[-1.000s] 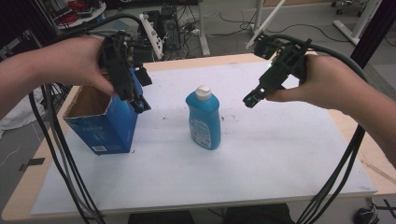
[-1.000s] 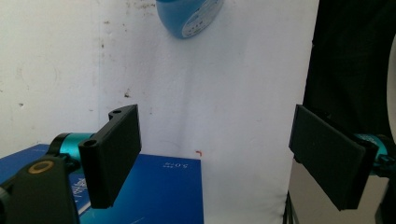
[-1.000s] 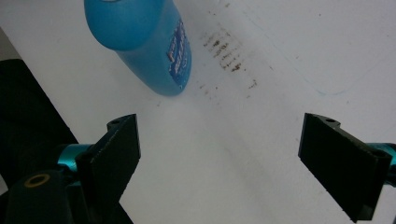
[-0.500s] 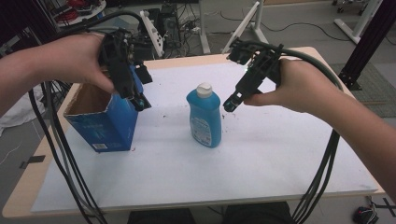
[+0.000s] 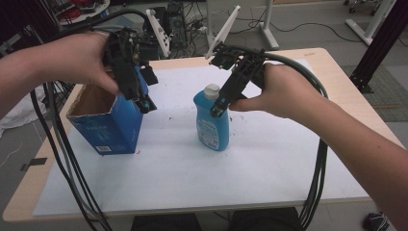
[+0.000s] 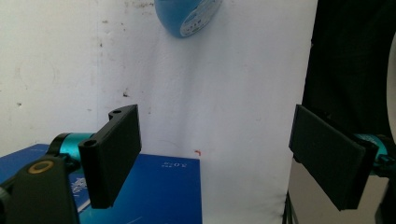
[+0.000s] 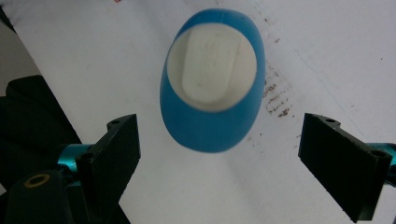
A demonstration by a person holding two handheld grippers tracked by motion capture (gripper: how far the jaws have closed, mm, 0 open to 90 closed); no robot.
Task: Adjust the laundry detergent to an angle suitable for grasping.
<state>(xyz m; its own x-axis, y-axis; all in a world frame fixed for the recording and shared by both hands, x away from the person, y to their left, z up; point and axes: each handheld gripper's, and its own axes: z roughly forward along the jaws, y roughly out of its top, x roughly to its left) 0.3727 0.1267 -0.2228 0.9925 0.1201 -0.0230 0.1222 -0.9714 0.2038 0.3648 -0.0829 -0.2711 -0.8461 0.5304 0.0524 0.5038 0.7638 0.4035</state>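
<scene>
my right gripper [image 5: 217, 109] hangs jaws-wide above the blue bottle [image 5: 212, 124], probably to grab it; at nine o'clock my left gripper [image 5: 144, 102], also spread, steadies over the box [image 5: 108, 126].

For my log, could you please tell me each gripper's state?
Left gripper: open, holding nothing, over the blue box.
Right gripper: open, empty, above the blue bottle.

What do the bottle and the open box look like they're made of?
The blue bottle looks like smooth, glossy moulded plastic with a matte white cap and printed label. The blue box looks like printed cardboard: its raw brown inside shows at the open top.
</scene>
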